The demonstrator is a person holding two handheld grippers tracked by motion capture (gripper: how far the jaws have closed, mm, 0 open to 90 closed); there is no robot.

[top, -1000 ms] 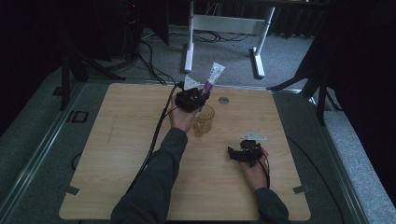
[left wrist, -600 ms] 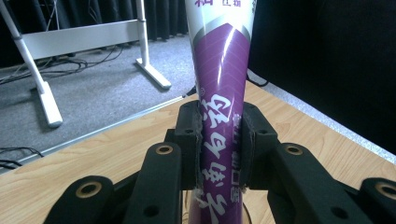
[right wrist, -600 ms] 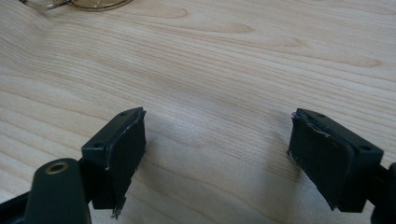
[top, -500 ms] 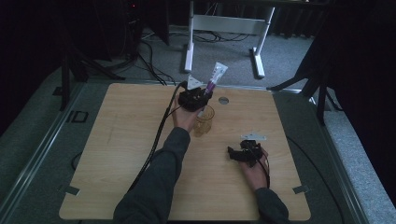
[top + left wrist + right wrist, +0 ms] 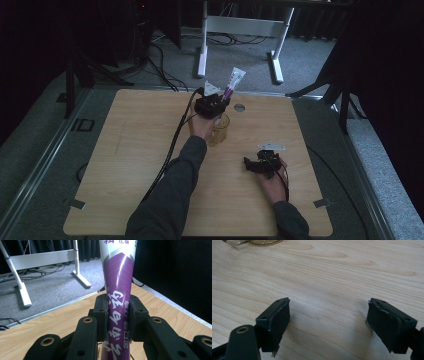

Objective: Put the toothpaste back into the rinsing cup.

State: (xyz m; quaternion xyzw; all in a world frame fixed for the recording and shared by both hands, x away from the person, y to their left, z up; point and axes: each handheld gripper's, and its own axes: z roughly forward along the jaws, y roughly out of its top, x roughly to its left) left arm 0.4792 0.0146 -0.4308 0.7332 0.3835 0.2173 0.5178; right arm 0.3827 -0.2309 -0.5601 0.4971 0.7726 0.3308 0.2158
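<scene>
The left gripper [image 5: 218, 102] is clamped tight on a purple and white tube [image 5: 118, 290], near 12 o'clock on the wooden table [image 5: 125, 165]. The tube stands up just above a clear glass cup [image 5: 220, 129]. I think the tube is being put into the cup or pulled out; I cannot tell which. The right gripper [image 5: 328, 323] rests near 4 o'clock with its jaws wide apart, holding nothing. The tube has white Chinese writing that I cannot read.
</scene>
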